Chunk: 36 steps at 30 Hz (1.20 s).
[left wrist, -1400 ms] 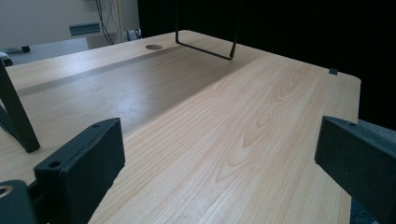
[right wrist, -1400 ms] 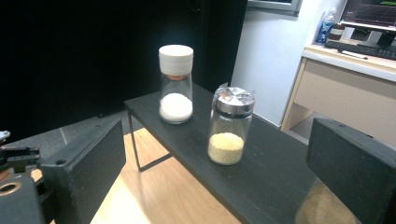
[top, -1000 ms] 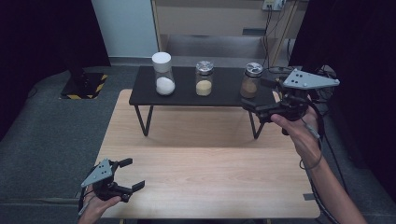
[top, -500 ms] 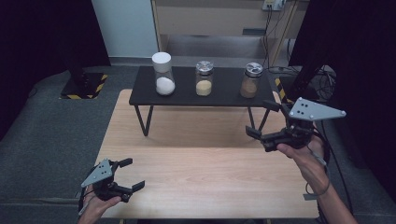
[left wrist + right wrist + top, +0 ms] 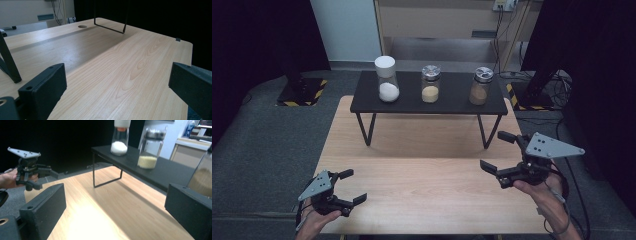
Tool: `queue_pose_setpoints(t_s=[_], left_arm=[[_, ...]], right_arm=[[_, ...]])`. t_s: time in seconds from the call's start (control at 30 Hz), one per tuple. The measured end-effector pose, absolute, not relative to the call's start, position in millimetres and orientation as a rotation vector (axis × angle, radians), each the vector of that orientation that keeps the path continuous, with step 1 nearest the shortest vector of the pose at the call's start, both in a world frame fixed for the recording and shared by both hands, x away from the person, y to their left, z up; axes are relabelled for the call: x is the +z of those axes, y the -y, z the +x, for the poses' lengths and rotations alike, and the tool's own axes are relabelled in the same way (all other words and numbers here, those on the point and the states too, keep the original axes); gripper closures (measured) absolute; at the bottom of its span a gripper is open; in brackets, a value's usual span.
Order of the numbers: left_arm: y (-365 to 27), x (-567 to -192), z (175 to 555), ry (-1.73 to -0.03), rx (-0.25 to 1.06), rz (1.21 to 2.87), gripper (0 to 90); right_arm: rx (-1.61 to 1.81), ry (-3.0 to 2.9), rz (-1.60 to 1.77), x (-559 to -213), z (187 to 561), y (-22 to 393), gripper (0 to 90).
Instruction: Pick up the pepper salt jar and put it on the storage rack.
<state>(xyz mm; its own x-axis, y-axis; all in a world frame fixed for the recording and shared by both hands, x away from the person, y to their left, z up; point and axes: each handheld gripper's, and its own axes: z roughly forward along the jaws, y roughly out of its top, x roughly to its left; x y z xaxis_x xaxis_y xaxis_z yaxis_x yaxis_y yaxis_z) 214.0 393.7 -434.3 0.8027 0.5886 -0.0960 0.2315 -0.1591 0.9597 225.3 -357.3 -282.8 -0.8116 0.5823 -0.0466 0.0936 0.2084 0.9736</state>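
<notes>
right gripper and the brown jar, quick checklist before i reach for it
1. Right gripper open and empty: ok.
2. Brown jar upright on the black shelf, lid on: ok.
3. Room beside it: the yellow jar stands apart: ok.
4. Path from the right gripper up to the shelf is free: ok.
5. Left gripper open, low at the wooden table's near left corner, out of the way: ok.
6. Lid tightness: cannot tell.
</notes>
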Motion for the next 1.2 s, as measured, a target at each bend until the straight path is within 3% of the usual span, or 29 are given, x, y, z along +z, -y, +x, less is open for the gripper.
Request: queue_pose_setpoints(t_s=[0.77, 1.2], left_arm=[[-396, -436, 213, -0.643, 0.359, 1.723, 0.4], [-395, -436, 212, -0.643, 0.366, 1.723, 0.4]], right_arm=[[1.573, -2.119, 0.814, -360, 203, 385, 4.3], [1.509, -2.157, 0.865, -385, 198, 388, 4.7]])
